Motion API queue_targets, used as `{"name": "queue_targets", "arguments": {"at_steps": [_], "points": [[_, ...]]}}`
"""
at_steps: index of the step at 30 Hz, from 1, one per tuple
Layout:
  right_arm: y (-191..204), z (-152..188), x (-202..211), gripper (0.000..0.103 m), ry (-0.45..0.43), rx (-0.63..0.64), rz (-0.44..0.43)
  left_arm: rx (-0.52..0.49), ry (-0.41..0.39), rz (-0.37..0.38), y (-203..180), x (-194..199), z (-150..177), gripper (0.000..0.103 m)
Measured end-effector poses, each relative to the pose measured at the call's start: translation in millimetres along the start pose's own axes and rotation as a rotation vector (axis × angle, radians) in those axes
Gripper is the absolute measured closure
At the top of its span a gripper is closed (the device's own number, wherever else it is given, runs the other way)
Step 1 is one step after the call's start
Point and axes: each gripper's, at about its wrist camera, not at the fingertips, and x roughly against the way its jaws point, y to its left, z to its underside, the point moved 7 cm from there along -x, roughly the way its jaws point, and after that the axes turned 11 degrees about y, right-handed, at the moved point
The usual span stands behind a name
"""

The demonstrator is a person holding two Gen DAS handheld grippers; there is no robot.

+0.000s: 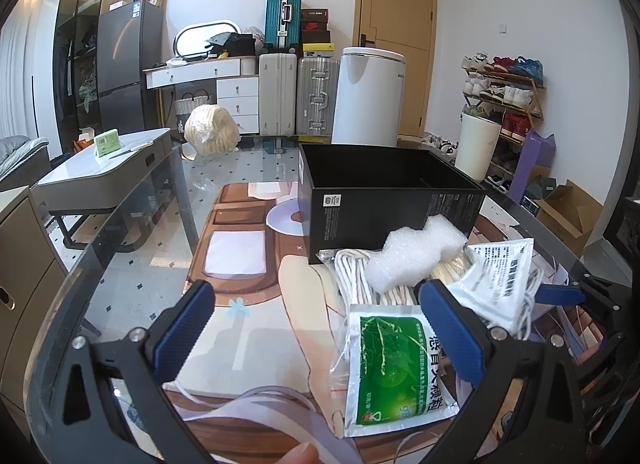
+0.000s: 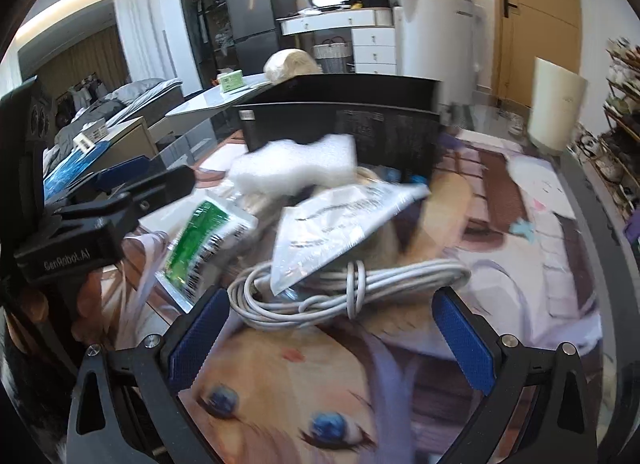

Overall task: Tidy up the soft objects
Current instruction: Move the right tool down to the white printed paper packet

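On the glass worktop (image 1: 132,264), reading from the left, the left tool (image 1: 316,324) hangs released with nothing between its fingers, its right finger over the green sachet (image 1: 394,368). Behind that lie white laces (image 1: 354,276), a white foam piece (image 1: 420,252) and a printed pouch (image 1: 500,276), all just in front of the black box (image 1: 384,204). Farther right, the right tool (image 2: 326,328) is spread wide too, its fingers either side of a coiled white cable (image 2: 344,288) without gripping it.

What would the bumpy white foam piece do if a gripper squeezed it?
The bumpy white foam piece would probably squash easily; its surface looks airy and spongy. It likely weighs little, since it rests atop the pile without flattening it.
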Motion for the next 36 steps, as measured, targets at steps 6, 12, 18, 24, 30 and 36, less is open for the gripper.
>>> {"name": "queue_targets", "arguments": {"at_steps": [6, 12, 18, 24, 30, 36], "points": [[-31.8, 15.8, 11.8, 0.001, 0.001, -0.068, 0.047, -0.009, 0.011, -0.001, -1.3, -3.2, 0.3, 0.000], [-44.1, 23.2, 16.4, 0.001, 0.001, -0.098, 0.051, -0.023, 0.011, -0.011, -4.1, -3.4, 0.9, 0.000], [-32.3, 7.1, 24.7, 0.001, -0.050, -0.055, 0.062, -0.024, 0.012, -0.009, -5.7, -3.8, 1.2, 0.000], [-23.8, -15.0, 17.5, 0.001, -0.047, -0.001, 0.087, -0.022, 0.013, 0.005, -6.1, -4.6, 2.0, 0.000], [-13.5, -28.8, 4.7, 0.001, -0.008, 0.078, 0.121, -0.023, 0.015, 0.010, -5.8, -3.9, 2.3, 0.000], [-6.5, -36.8, -8.6, 0.001, 0.026, 0.161, 0.178, -0.025, 0.020, 0.019, -5.2, -3.7, 2.0, 0.000]]}}
